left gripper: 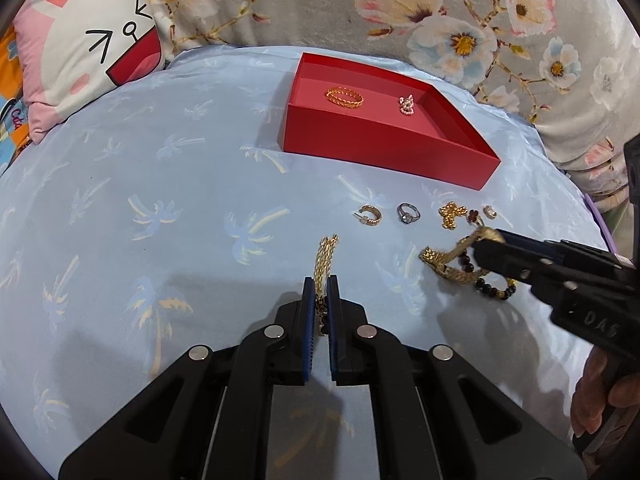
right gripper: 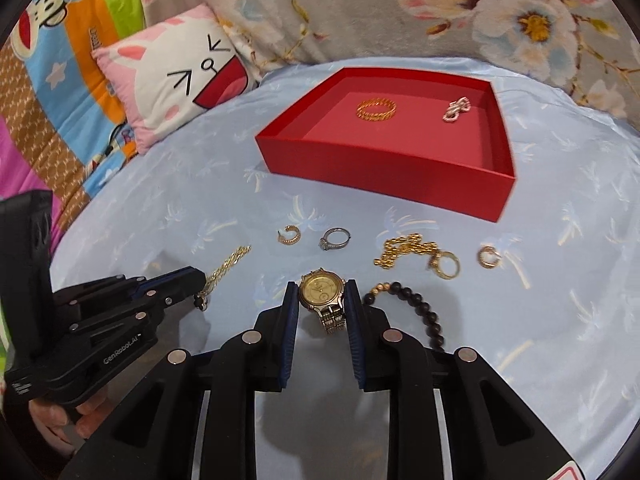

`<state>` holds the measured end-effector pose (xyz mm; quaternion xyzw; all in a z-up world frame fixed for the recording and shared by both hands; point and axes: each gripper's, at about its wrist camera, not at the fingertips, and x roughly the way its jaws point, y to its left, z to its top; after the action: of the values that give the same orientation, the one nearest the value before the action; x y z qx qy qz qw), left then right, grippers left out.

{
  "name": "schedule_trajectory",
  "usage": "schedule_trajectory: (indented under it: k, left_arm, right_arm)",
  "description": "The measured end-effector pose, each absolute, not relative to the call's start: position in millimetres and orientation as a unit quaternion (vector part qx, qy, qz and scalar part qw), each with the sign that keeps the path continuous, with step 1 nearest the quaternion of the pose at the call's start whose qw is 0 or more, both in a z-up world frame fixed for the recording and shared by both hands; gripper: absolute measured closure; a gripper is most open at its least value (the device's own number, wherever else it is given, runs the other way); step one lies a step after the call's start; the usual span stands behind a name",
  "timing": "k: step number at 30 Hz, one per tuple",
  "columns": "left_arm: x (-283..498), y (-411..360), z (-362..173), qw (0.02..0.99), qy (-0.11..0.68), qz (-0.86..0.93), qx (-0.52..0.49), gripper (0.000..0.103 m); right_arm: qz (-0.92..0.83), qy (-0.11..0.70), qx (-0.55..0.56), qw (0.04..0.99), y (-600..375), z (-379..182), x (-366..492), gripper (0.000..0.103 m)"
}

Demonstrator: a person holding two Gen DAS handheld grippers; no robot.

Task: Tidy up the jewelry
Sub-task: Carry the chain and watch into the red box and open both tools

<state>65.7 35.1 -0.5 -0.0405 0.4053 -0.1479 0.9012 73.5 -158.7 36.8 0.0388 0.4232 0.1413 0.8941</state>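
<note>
- Your open red cardboard box (right gripper: 384,168) sits on the pale blue palm-print bed sheet (left gripper: 160,208) and holds a gold braided ring (right gripper: 376,109) and a small pearl-studded clasp (right gripper: 456,109), well apart.
- Your left gripper (left gripper: 320,300) is closed narrowly on a thin gold chain (left gripper: 325,258).
- Your right gripper (right gripper: 322,304) clamps a gold-faced wristwatch (right gripper: 322,290).
- The loose rings and the black bead bracelet (right gripper: 420,304) lie on the sheet before the box.

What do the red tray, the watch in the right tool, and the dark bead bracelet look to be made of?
Red tray: likely matte cardboard, given its thin flat walls, sharp folded corners and no shine.
Watch: gold-tone metal, probably plated; glossy case and two-tone link band.
Bead bracelet: round black beads, dull sheen, stone or wood unclear, with a few gold beads.
</note>
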Motion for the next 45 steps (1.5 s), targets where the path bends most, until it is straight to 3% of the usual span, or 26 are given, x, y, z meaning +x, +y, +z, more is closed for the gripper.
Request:
schedule_trajectory:
  k: [13, 23, 33, 45]
  left_arm:
    - [60.8, 35.0, 90.8, 0.925, 0.338, -0.174, -0.023, 0.098]
    - [153.8, 3.6, 154.3, 0.933, 0.298, -0.200, -0.005, 0.098]
    - [270.1, -29.6, 122.4, 0.907, 0.358, -0.218, -0.042, 0.098]
    - [322.2, -48.7, 57.3, 0.884, 0.426, -0.192, -0.032, 0.098]
  right_arm:
    - [0.111, 0.373, 0.071, 0.918, -194.5, 100.6, 51.3, 0.081]
    - [0.075, 0.357, 0.078, 0.928, -220.8, 137.6, 137.4, 0.081]
    - [0.040, 0.370, 0.105, 0.922, -234.7, 114.6, 252.9, 0.081]
    - [0.010, 0.419, 0.110, 0.901, -240.8, 59.4, 306.8, 0.081]
